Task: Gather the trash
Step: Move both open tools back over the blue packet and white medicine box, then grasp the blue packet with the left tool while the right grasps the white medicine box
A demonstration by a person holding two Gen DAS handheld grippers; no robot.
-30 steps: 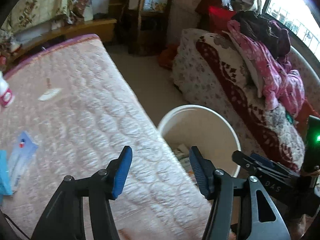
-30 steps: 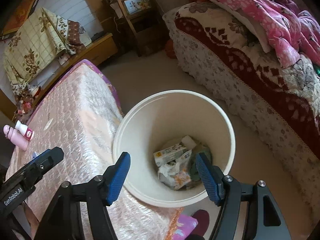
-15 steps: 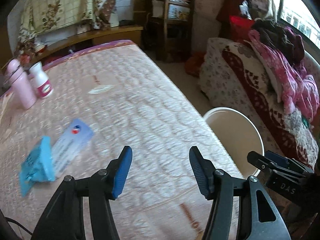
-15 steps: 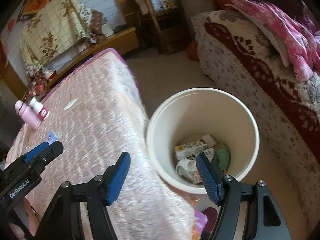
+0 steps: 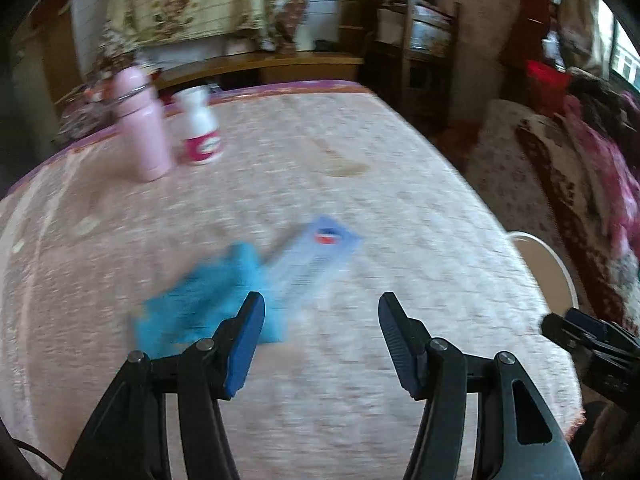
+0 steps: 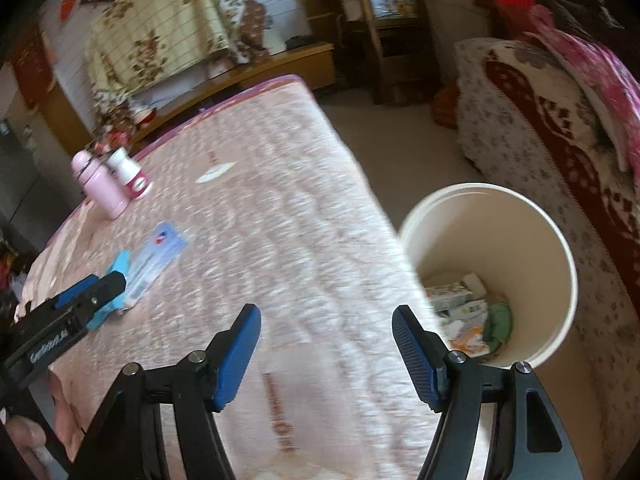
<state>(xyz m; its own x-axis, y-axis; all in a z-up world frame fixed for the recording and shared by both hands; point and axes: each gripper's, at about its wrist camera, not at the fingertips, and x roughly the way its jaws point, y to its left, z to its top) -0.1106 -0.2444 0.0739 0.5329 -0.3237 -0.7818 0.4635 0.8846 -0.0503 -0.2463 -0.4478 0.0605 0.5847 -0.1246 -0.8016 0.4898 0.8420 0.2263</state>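
Note:
A crumpled blue wrapper (image 5: 200,292) and a pale blue flat packet (image 5: 316,256) lie together on the pink quilted mattress (image 5: 400,200); both also show in the right wrist view, wrapper (image 6: 116,268) and packet (image 6: 156,256). My left gripper (image 5: 320,344) is open and empty, just short of the wrapper. My right gripper (image 6: 326,354) is open and empty over the mattress edge, beside the cream trash bin (image 6: 560,248) that holds several pieces of trash (image 6: 464,304). The left gripper also shows in the right wrist view (image 6: 92,288).
A pink bottle (image 5: 142,124) and a white bottle with a red label (image 5: 200,128) stand at the mattress's far left. A small white scrap (image 6: 214,172) lies mid-mattress. A bed with a red patterned blanket (image 6: 560,120) stands right of the bin. A wooden shelf (image 6: 384,40) is behind.
Both grippers have swung left from over the bin toward the mattress. The blue wrapper and packet now sit right in front of my left gripper. Both stay open.

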